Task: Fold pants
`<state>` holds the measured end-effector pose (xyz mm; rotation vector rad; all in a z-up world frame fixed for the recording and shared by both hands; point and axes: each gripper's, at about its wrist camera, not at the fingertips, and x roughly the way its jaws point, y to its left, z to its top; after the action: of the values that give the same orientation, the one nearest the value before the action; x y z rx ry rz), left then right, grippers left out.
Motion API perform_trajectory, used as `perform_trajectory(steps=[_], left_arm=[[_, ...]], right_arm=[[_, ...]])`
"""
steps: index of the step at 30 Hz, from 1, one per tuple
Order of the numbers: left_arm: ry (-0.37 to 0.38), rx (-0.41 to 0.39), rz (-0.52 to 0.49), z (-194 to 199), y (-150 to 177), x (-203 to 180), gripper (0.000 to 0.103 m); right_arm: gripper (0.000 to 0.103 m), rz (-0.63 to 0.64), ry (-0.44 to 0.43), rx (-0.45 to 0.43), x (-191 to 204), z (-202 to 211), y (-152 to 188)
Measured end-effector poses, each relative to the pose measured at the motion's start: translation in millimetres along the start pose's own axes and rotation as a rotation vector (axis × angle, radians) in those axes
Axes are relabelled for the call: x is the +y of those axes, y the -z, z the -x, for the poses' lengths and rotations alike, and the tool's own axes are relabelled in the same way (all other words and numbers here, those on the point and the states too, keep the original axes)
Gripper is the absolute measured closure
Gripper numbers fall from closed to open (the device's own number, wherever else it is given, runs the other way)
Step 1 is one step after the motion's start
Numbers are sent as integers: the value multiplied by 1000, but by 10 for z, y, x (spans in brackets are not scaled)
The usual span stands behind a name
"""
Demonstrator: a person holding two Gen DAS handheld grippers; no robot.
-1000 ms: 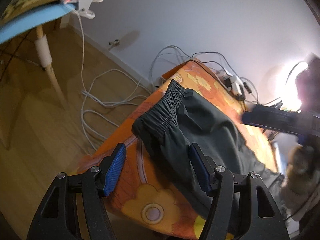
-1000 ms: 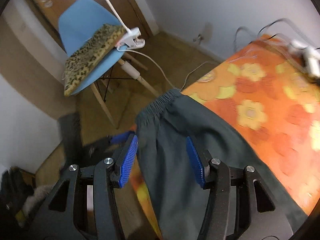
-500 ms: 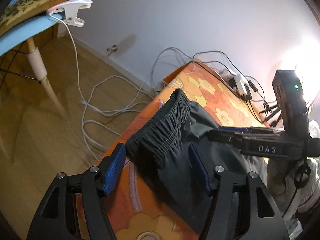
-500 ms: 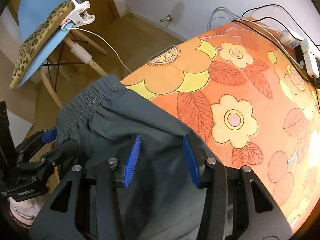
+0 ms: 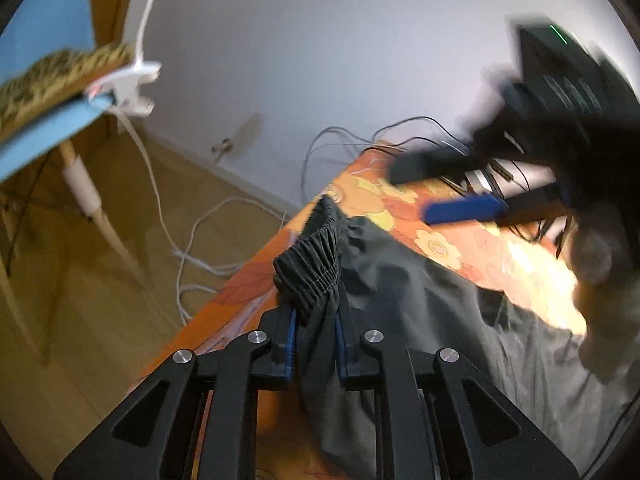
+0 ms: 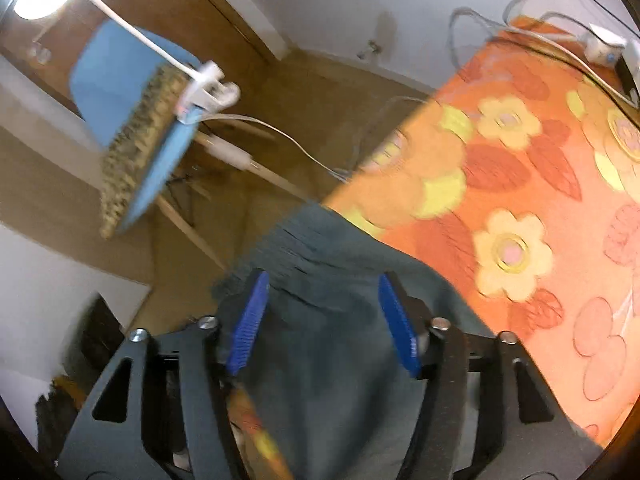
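Note:
Dark grey pants (image 5: pixel 420 304) lie on the table with the orange flowered cloth (image 5: pixel 452 236), their gathered elastic waistband (image 5: pixel 316 268) at the table's near corner. My left gripper (image 5: pixel 314 338) is shut on the waistband fabric, which bunches up between its blue pads. My right gripper (image 6: pixel 324 320) is open above the pants (image 6: pixel 332 360) near the waistband, with cloth between its spread blue pads (image 6: pixel 248 320). It also shows blurred and open at the upper right of the left wrist view (image 5: pixel 452 188).
A blue chair (image 6: pixel 120 92) with a leopard-print cushion and a clipped white lamp (image 6: pixel 208 88) stands on the wooden floor to the left. White cables (image 5: pixel 208 236) lie on the floor. A power strip and cables (image 6: pixel 604 44) sit at the table's far edge by the wall.
My left gripper has closed on the waistband and bunched it up. My right gripper has lifted and swung, staying open over the pants.

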<state>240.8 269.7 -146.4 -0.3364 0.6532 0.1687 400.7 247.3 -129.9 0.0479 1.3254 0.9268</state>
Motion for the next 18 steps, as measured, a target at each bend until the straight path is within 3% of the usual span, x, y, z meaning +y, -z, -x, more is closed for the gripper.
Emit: perform_trajectory(steps=[4,9,11,14,17,18], left_arm=[[-10,-7,-110,33,83,-213,90],[-15,3,-211,15,192,-398,90],[-19,9,-217,11,213,-405,89],[-39,-4,-194,68,241,-341,82],[-54,-8,-154,108,259,-227,50],[-46,1,-134,103,258,-178,49]], right_arm=[[34,32,41,84,185,-300,-70],[35,17,76,189,135,-680,24],[57,12,97,199,73,-730,91],[84,-25,49,175,-46,-670,130],[89,-73,8,147,-157,-596,137],[90,-93,-12,140,-210,-583,158]])
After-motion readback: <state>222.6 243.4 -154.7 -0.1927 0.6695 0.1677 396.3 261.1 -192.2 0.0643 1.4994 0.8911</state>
